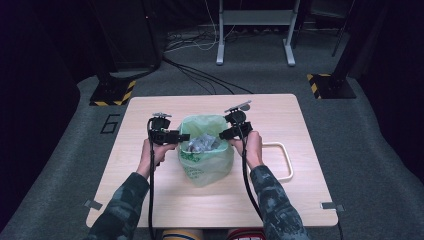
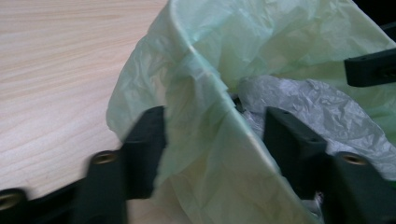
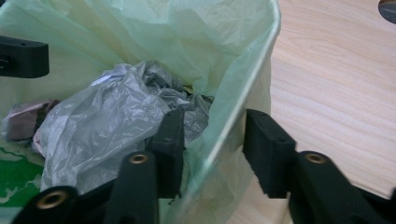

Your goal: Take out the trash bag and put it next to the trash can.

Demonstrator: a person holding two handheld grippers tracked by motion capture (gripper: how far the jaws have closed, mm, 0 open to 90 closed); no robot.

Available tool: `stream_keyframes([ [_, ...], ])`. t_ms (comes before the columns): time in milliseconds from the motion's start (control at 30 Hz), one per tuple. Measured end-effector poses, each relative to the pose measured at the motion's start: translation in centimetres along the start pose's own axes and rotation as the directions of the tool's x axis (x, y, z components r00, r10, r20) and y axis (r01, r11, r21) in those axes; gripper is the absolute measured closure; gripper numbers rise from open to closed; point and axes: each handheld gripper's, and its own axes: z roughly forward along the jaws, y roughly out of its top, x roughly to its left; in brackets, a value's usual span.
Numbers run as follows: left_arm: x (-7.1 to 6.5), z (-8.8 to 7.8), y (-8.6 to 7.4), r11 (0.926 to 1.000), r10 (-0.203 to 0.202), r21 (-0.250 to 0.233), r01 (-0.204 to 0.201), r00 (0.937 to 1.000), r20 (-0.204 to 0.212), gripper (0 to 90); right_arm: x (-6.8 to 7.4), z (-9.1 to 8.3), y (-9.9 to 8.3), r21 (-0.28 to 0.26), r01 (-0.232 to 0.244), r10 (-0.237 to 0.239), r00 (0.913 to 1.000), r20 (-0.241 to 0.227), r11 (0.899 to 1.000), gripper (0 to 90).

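Note:
A small bin lined with a pale green bag (image 1: pixel 206 165) stands mid-table, holding crumpled grey plastic (image 1: pixel 202 143). My left gripper (image 1: pixel 184 137) is at the bin's left rim. In the left gripper view it (image 2: pixel 215 135) is open, one jaw outside the green bag (image 2: pixel 196 93) and one inside by the grey plastic (image 2: pixel 303 102). My right gripper (image 1: pixel 223 135) is at the right rim. It (image 3: pixel 212 140) is open too, straddling the green bag's edge (image 3: pixel 243 84), with its inner jaw against the grey plastic (image 3: pixel 107 121). Neither gripper pinches the liner.
A white rectangular frame (image 1: pixel 282 160) lies flat on the wooden table (image 1: pixel 150 190), right of the bin. Beyond the far edge are floor cables, a desk frame (image 1: pixel 255 35) and two stand bases striped yellow and black (image 1: pixel 112 92) (image 1: pixel 330 85).

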Motion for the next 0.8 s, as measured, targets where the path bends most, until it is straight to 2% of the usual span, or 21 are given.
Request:
stream_keyframes([
  [33, -0.2, 0.0, -0.1, 1.0, 0.002, -0.001, -0.002, 1.0, -0.001, 54.3, 0.1, 0.1, 0.0, -0.001, 0.002, -0.002, 1.0, 0.005, 1.0, 64.0],
  [67, -0.5, 0.0, -0.1, 0.9998, 0.018, 0.001, -0.018, 0.9996, -0.023, 57.2, 0.3, 0.2, -0.1, -0.007, 0.012, -0.012, 0.9994, 0.032, 1.0, 66.0],
  [167, -1.2, -0.1, 0.1, 0.9985, 0.054, 0.017, -0.052, 0.995, -0.084, 58.5, 0.5, 0.1, -0.2, -0.015, 0.028, -0.027, 0.9978, 0.06, 1.0, 67.5],
  [233, -1.6, -0.1, 0.1, 0.998, 0.063, 0.02, -0.061, 0.9921, -0.109, 59.2, 0.9, 0.0, -0.1, -0.019, 0.041, -0.039, 0.996, 0.08, 0.999, 67.9],
  [300, -1.8, -0.2, 0.2, 0.998, 0.063, 0.01, -0.062, 0.9907, -0.121, 59.6, 1.1, -0.6, 0.0, -0.057, 0.054, -0.048, 0.9934, 0.104, 0.997, 69.6],
  [333, -2.0, -0.4, 0.3, 0.9971, 0.075, 0.005, -0.075, 0.988, -0.135, 59.9, 1.2, -0.8, 0.0, -0.061, 0.056, -0.049, 0.993, 0.107, 0.997, 70.7],
  [467, -2.2, -0.6, 0.4, 0.9967, 0.079, -0.006, -0.081, 0.9855, -0.15, 61.0, 1.2, -1.1, 0.1, -0.072, 0.061, -0.053, 0.9917, 0.117, 0.996, 72.3],
  [500, -2.4, -0.8, 0.5, 0.9959, 0.083, -0.021, -0.088, 0.9814, -0.173, 62.5, 1.3, -1.2, 0.1, -0.079, 0.067, -0.057, 0.9903, 0.127, 0.995, 72.7],
  [533, -2.4, -0.8, 0.5, 0.9959, 0.083, -0.021, -0.088, 0.9814, -0.173, 62.7, 1.3, -1.3, 0.1, -0.086, 0.067, -0.055, 0.9899, 0.13, 0.994, 73.0],
  [633, -2.6, -1.2, 0.6, 0.9933, 0.102, -0.032, -0.111, 0.9747, -0.199, 64.8, 1.4, -1.3, 0.1, -0.093, 0.065, -0.052, 0.9893, 0.136, 0.994, 73.3],
  [700, -2.7, -1.3, 0.7, 0.9926, 0.107, -0.034, -0.117, 0.9726, -0.206, 68.0, 1.5, -1.5, 0.1, -0.106, 0.067, -0.051, 0.9883, 0.144, 0.992, 74.6],
  [800, -2.9, -1.5, 0.8, 0.9912, 0.107, -0.052, -0.122, 0.9676, -0.229, 72.4, 1.9, -2.0, 0.1, -0.131, 0.087, -0.066, 0.9859, 0.154, 0.988, 77.2],
])
